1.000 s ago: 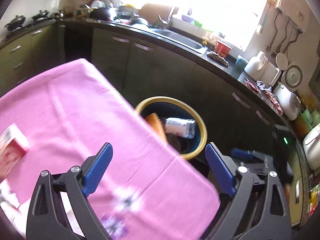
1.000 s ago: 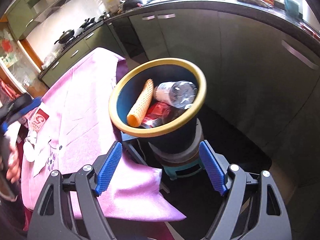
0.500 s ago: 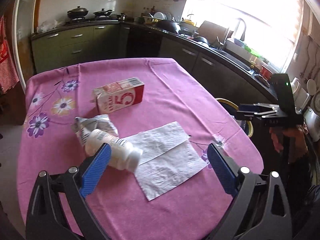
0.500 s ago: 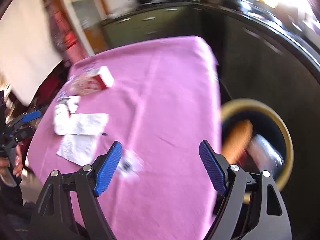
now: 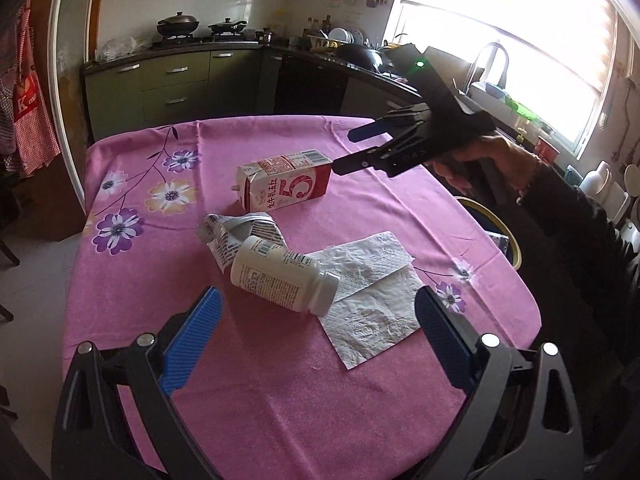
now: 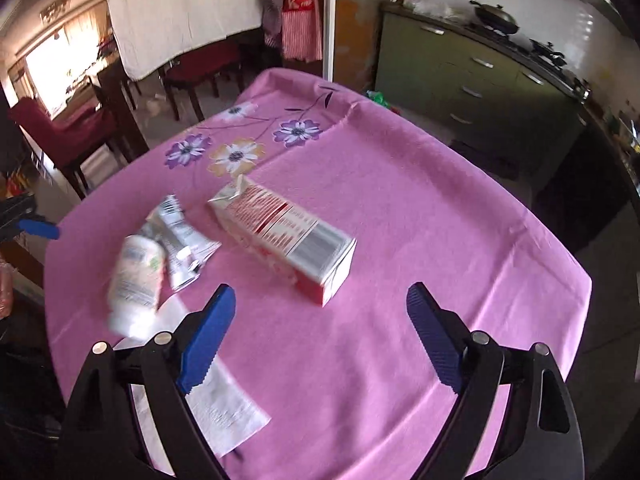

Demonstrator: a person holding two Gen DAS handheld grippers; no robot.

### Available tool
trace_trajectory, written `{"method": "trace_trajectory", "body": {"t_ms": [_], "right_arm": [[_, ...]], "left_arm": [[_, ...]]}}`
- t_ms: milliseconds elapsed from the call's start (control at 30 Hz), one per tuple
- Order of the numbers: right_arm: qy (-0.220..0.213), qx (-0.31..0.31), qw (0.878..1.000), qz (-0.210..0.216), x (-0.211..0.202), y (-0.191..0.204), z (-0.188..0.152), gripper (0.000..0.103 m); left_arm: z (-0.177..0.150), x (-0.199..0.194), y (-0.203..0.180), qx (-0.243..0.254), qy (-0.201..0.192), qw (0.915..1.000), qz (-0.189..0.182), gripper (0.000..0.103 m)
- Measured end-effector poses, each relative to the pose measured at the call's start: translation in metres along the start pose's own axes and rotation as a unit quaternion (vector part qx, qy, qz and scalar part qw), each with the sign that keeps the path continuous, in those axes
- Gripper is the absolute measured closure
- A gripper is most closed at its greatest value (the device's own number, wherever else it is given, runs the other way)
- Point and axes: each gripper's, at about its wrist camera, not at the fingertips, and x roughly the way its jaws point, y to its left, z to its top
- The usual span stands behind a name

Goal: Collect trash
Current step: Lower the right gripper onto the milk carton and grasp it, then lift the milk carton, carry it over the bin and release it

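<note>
Now you're reaching for more trash: both tongs, left point(image 5: 316, 336) and right point(image 6: 318, 332), gape empty. The carton point(image 6: 286, 236) lies on the surface point(image 6: 420, 216), ahead of your right tongs; straddle it, then close.

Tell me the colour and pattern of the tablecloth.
Pink tablecloth with purple, white and yellow flowers printed near one corner; clearest in the left wrist view.
</note>
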Motion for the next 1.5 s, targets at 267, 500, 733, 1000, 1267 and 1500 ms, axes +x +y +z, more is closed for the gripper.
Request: {"method": "trace_trajectory", "body": {"t_ms": [267,500,733,1000,1267,1500], "right_arm": [[0.068,-0.085,0.994,0.019,0.053,0.012,0.035,0.017],[0.11,-0.107,0.988,0.034,0.081,0.019,0.043,0.027],[0.124,-0.1,0.986,0.041,0.086,0.022,0.042,0.038],[0.119,-0.059,0.989,0.061,0.069,0.02,0.024,0.06],[0.095,-0.035,0.993,0.056,0.04,0.025,-0.008,0.063],[0.055,0.013,0.998,0.035,-0.009,0.014,-0.045,0.063]], "left_arm": [[0.0,0.006,0.019,-0.02,0.003,0.9998,0.004,0.011],[0.001,0.008,0.033,-0.038,0.007,0.9993,0.001,0.011],[-0.001,0.006,0.034,-0.038,0.008,0.9993,0.001,0.011],[-0.002,0.002,0.029,-0.031,0.003,0.9995,-0.002,0.011],[-0.003,-0.001,0.022,-0.021,0.001,0.9998,-0.005,0.011],[-0.002,0.001,0.013,-0.013,-0.001,0.9997,-0.02,0.011]]}}
